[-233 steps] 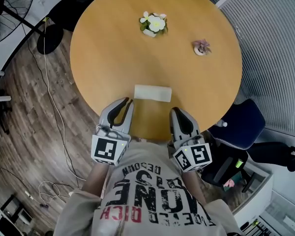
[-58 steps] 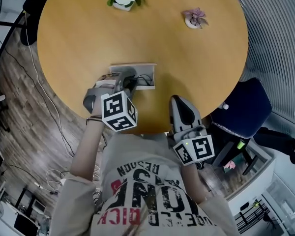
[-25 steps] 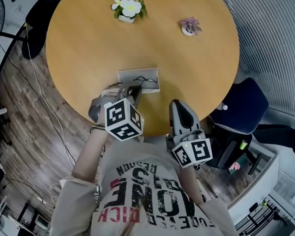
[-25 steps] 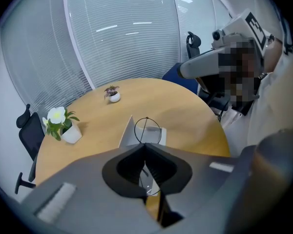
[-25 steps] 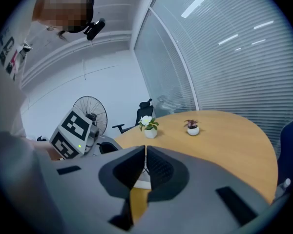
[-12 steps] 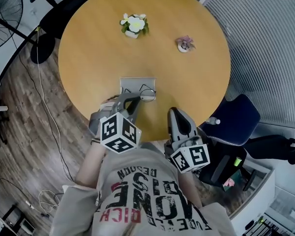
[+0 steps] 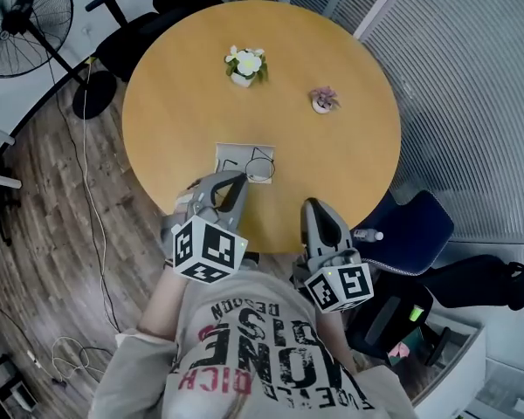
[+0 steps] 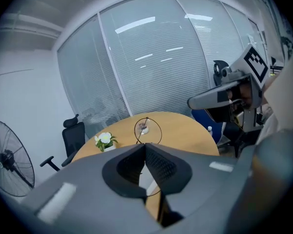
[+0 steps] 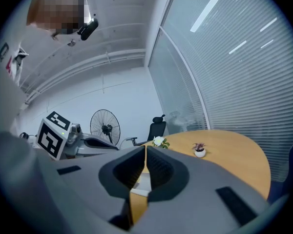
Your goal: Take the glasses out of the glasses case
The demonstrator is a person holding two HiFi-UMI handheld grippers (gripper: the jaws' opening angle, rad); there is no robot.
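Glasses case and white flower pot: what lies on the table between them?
Only bare table separates glasses case and white flower pot, per head view.

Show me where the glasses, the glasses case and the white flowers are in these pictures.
glasses [image 8: 148, 130]: left gripper view, middle of the round lens.
glasses case [image 7: 243, 149]: head view, bare pale part near its far edge.
white flowers [image 7: 246, 62]: head view, the blossoms above the pot.

Office: swivel chair [image 8: 72, 139], glass partition blinds [image 8: 161, 57], round table [image 7: 332, 164].
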